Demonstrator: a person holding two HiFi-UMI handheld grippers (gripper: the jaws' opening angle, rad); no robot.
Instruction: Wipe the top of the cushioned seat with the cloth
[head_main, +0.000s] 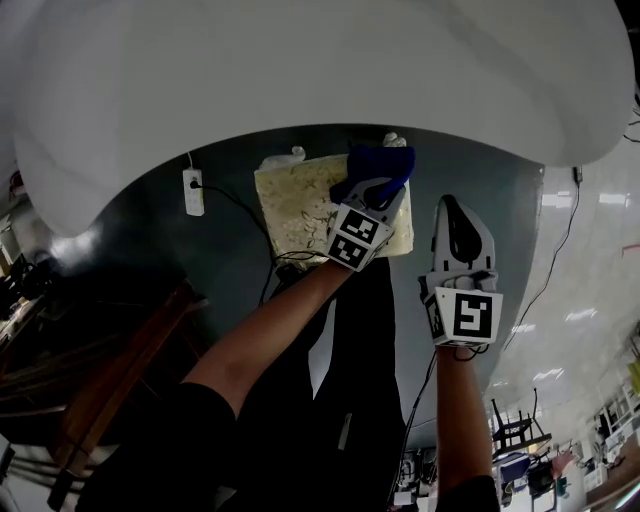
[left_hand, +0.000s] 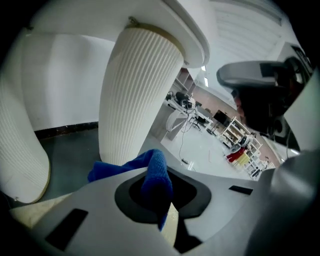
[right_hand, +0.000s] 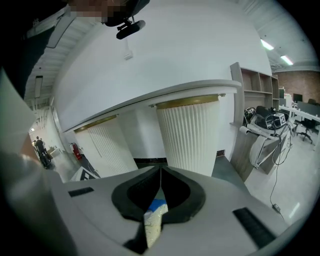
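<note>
A white power strip (head_main: 193, 190) lies on the dark floor (head_main: 230, 270), at 9 o'clock from the cushioned seat (head_main: 300, 205). The left gripper (head_main: 378, 185) is clamped on a fold of the blue cloth (head_main: 380, 162) and holds it over the 2 o'clock corner of the seat top. The right gripper (head_main: 452, 208) hangs at 3 o'clock from the seat, just beside its edge, with its jaws pressed together on nothing. A white ribbed column (right_hand: 190, 135) stands beyond it under the white desk (head_main: 320, 70).
</note>
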